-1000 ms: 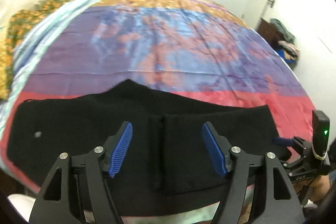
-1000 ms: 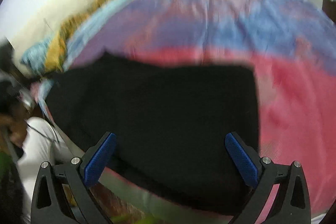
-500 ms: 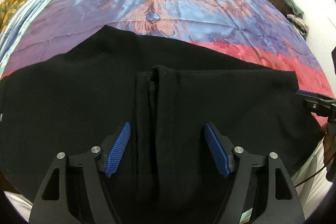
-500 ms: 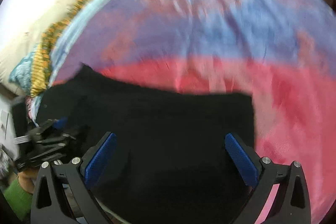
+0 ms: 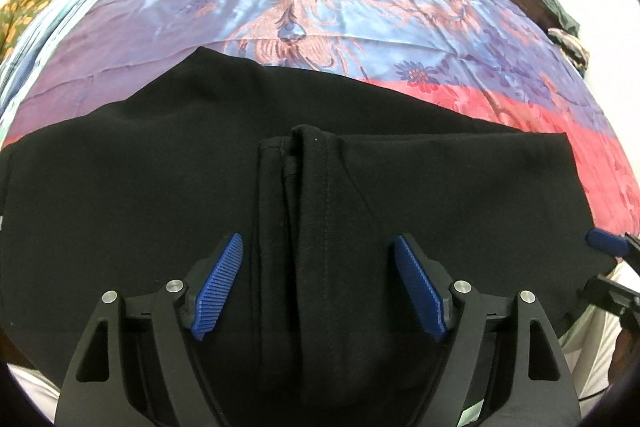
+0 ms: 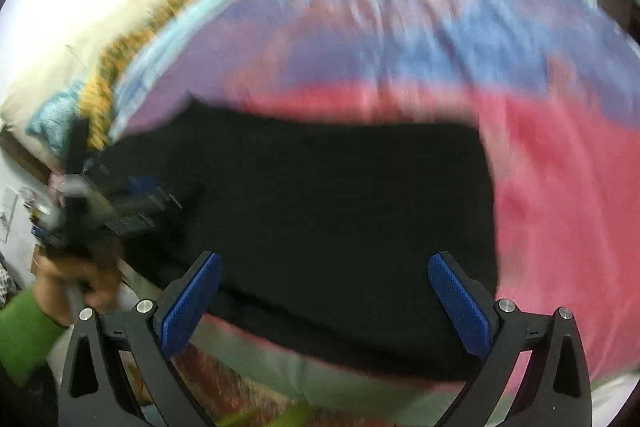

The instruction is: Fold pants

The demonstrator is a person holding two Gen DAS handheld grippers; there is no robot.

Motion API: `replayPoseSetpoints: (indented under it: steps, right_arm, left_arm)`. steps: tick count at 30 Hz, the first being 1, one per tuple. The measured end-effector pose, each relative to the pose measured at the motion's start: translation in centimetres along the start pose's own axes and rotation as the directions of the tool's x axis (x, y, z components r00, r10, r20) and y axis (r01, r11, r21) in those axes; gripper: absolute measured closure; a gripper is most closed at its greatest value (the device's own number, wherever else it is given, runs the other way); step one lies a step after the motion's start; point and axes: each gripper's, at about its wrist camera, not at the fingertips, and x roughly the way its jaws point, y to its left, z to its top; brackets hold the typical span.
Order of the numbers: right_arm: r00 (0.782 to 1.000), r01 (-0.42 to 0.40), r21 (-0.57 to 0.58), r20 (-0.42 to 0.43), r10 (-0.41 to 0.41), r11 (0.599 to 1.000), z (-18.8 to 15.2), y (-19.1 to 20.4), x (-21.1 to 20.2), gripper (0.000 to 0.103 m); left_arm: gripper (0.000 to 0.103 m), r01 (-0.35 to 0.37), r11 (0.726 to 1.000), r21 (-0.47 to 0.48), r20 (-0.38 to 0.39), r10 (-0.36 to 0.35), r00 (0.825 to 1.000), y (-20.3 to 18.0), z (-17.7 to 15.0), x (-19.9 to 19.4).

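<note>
**Black pants spread on the bed, both grippers open above them**

The black pants (image 5: 160, 187) lie flat across the near edge of the bed, on a patterned bedspread (image 5: 320, 7) banded in blue, purple, orange and red. A folded hem edge with stitched seams runs up the middle of the cloth, straight ahead of the left gripper (image 5: 318, 287).

That gripper's jaws are opening and stand wide; the seamed fold lies between the blue ribbed pads (image 5: 218, 287), but neither pad presses on it (a gap of dark cloth shows beside each).

The right gripper (image 6: 324, 307) hovers over the other end of the pants (image 6: 320, 207), near the corner where they meet the red band. Its jaws are spread wide and hold nothing. This view is blurred. At its left edge the person's left hand (image 6: 76, 283), in a green sleeve (image 6: 20, 339), grasps the left gripper.
</note>
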Motion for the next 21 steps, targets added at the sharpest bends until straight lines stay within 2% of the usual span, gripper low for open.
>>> replayPoseSetpoints:
  steps: [6, 8, 11, 13, 17, 19, 21]
  right_arm:
    - [0.989, 0.025, -0.023, 0.149, -0.022, 0.999, 0.7, 0.9, -3.8, 0.002]
    - [0.992, 0.026, -0.019, 0.125, -0.024, 0.999, 0.6, 0.7, -3.0, 0.002]
    - [0.999, 0.027, 0.013, 0.018, -0.028, 1.000, -0.2, -0.2, 0.2, 0.002]
    - [0.998, 0.041, -0.005, 0.043, -0.041, 0.999, -0.3, 0.1, -0.4, 0.002]
    - [0.992, 0.004, 0.031, 0.125, -0.008, 1.000, 0.2, 0.2, -2.8, 0.002]
    - [0.987, 0.006, 0.047, 0.163, -0.013, 0.999, 0.0, 0.1, -3.8, 0.002]
    - [0.985, -0.003, 0.070, 0.174, -0.009, 0.998, -0.2, -0.2, -4.0, 0.002]
  left_arm:
    - [0.020, 0.001, 1.000, -0.009, 0.000, -0.001, 1.000, 0.2, -0.1, 0.1]
    - [0.019, -0.005, 1.000, -0.005, 0.001, 0.005, 1.000, 0.0, -0.1, 0.1]
    - [0.021, 0.000, 1.000, -0.012, -0.008, 0.000, 1.000, 0.0, 0.1, -0.4]
    - [0.021, 0.024, 0.999, -0.023, 0.003, -0.024, 1.000, 0.2, 0.1, -1.8]
    - [0.020, 0.074, 0.997, -0.037, 0.077, -0.071, 0.994, 1.7, 0.1, -6.1]
    - [0.020, 0.082, 0.995, -0.060, 0.098, -0.076, 0.992, 3.5, 0.3, -8.1]
    - [0.020, 0.088, 0.988, -0.127, 0.132, -0.071, 0.989, 6.8, 0.4, -10.2]
